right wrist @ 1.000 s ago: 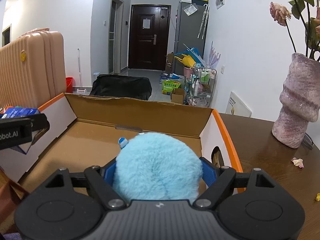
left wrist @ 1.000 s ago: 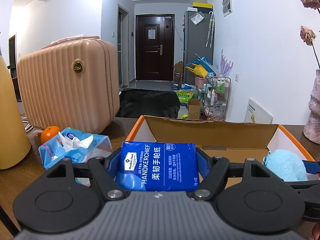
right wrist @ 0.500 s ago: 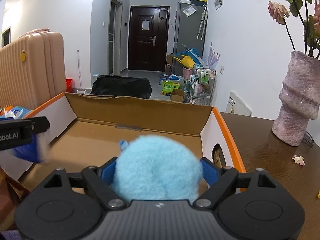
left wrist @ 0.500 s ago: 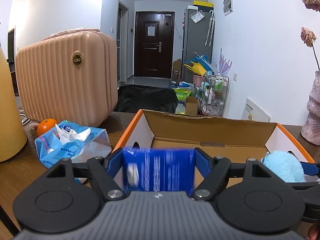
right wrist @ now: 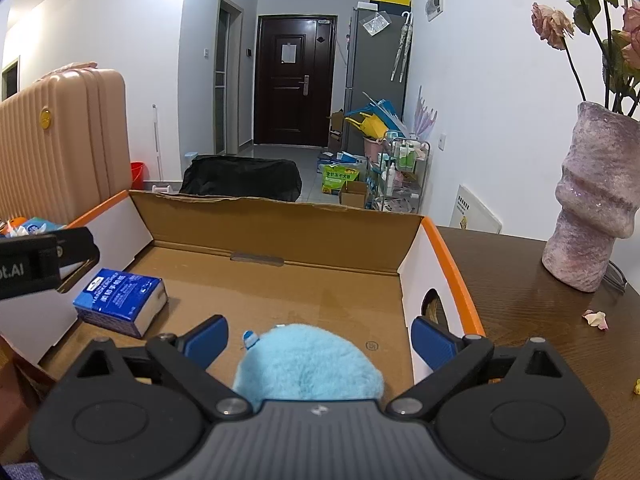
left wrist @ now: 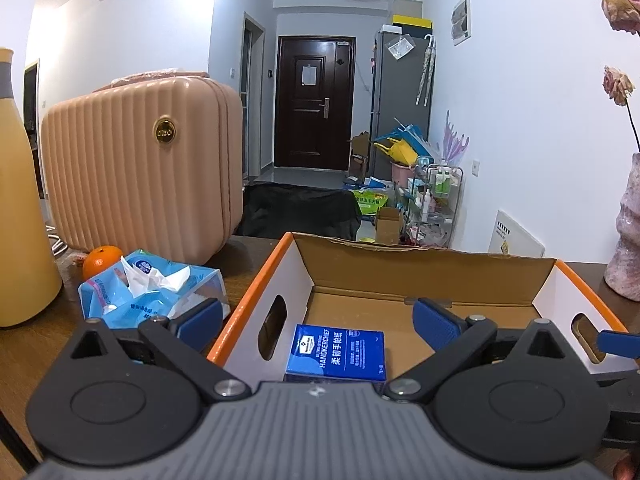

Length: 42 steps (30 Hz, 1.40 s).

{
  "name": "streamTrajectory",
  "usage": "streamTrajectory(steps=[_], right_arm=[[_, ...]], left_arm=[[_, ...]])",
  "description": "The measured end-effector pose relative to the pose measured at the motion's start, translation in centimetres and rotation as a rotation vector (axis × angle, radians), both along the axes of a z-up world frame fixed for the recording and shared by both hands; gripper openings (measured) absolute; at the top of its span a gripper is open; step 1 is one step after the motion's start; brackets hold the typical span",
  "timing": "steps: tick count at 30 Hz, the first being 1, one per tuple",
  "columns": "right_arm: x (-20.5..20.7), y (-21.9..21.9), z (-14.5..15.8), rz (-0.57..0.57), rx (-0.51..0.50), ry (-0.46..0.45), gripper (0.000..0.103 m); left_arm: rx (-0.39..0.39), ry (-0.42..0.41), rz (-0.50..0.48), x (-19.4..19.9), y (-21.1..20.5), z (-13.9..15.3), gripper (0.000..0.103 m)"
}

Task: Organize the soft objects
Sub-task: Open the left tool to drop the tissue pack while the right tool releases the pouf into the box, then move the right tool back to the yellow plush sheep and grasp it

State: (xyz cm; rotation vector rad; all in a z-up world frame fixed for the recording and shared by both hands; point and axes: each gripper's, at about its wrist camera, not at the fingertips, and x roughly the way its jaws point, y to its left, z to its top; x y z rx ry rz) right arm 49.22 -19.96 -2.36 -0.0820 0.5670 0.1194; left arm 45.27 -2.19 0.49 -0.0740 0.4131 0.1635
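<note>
A: Item below the right tool (right wrist: 320, 336)?
B: Blue plush ball (right wrist: 308, 364), fuzzy pile. Ahead of the left tool (left wrist: 318, 322): handkerchief pack (left wrist: 336, 356), glossy blue film.
A: Container?
B: Cardboard box (right wrist: 280, 236), matt brown inside, smooth white walls. Counter (right wrist: 520, 304): dark polished wood.
A: The tools themselves?
B: Matt black plastic, blue pads (right wrist: 208, 338).

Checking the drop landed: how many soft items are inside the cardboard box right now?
2. The blue handkerchief pack lies on the box floor at its left side; the fluffy blue toy sits near the front, between the right gripper's open jaws. Nearer corners are hidden.
</note>
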Motion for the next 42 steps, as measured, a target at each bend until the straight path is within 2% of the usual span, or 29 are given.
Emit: streamTrajectory(steps=[17,31,42], right_arm=[[-0.6,-0.4,0.7,-0.008,0.013,-0.026,0.098],[-5.8,-1.7,3.1,0.002,0.061,-0.106,0.099],[-9.8,-2.6,3.4,-0.001,0.069,-0.123,0.099]], left_arm=[[-0.029,0.012,0.025,-0.4,0.7,0.3,0.103],[-0.025,-0.029,0.035,-4.5,1.5,1.0,0.103],[-0.021,-0.062,0.026,-8.6,1.9,1.4,0.103]])
